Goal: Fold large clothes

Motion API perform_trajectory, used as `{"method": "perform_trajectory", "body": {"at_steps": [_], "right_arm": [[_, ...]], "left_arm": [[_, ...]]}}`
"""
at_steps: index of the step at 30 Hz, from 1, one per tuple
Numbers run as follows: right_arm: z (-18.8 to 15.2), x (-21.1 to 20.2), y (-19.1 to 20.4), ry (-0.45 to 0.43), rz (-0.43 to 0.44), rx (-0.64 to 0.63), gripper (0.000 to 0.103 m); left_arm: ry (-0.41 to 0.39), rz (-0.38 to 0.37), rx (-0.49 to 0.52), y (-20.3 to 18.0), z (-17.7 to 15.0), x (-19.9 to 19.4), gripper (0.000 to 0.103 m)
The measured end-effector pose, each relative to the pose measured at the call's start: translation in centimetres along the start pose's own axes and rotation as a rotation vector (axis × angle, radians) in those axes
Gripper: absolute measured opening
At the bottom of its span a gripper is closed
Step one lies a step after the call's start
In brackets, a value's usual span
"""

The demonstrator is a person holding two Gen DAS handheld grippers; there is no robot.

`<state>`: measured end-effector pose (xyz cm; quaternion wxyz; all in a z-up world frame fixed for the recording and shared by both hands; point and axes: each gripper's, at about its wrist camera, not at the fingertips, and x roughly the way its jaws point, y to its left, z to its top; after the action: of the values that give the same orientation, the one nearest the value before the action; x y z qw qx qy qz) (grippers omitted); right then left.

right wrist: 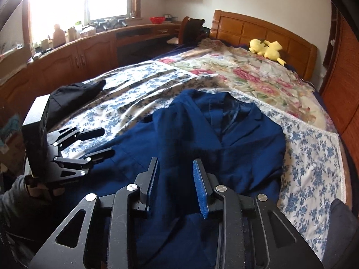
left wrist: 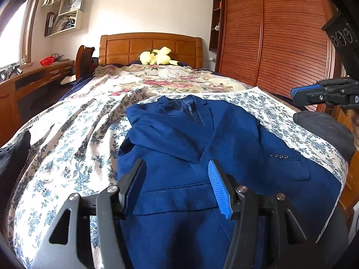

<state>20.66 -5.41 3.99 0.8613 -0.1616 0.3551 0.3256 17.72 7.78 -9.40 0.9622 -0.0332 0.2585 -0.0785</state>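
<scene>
A dark blue suit jacket (left wrist: 235, 139) (right wrist: 242, 157) lies flat on the blue-flowered sheet (left wrist: 74, 139) (right wrist: 314, 161), collar toward the headboard. One sleeve is folded across its front. My left gripper (left wrist: 176, 163) (right wrist: 106, 141) hovers open over the jacket's lower left part, with nothing pinched between its pads. My right gripper (right wrist: 176, 161) stands over the jacket's lower middle with its jaws apart and cloth only beneath them. In the left wrist view the right gripper (left wrist: 292, 95) shows at the right edge, above the bed's side.
A yellow plush toy (left wrist: 157, 56) (right wrist: 267, 47) rests by the wooden headboard (left wrist: 150, 47). A black garment (right wrist: 76, 94) lies on the bed's left side, another dark item (left wrist: 323, 130) at its right edge. A slatted wardrobe (left wrist: 280, 33) stands right, a desk (right wrist: 94, 44) left.
</scene>
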Motion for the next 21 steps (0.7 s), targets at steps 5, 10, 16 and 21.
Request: {"method": "perform_trajectory", "body": {"at_steps": [5, 10, 16, 21], "right_arm": [[-1.0, 1.7, -0.9, 0.03, -0.027, 0.022, 0.03], [-2.8, 3.8, -1.7, 0.067, -0.032, 0.057, 0.03], [-5.7, 6.7, -1.3, 0.108, 0.012, 0.105, 0.03], [-7.9, 7.6, -0.9, 0.124, 0.035, 0.121, 0.03]], "left_arm": [[0.0, 0.001, -0.001, 0.1, -0.1, -0.1, 0.057], [0.002, 0.005, 0.003, 0.2, -0.3, -0.3, 0.057], [0.023, 0.011, 0.001, 0.3, -1.1, -0.4, 0.057], [0.057, -0.012, -0.005, -0.1, -1.9, 0.1, 0.057]]}}
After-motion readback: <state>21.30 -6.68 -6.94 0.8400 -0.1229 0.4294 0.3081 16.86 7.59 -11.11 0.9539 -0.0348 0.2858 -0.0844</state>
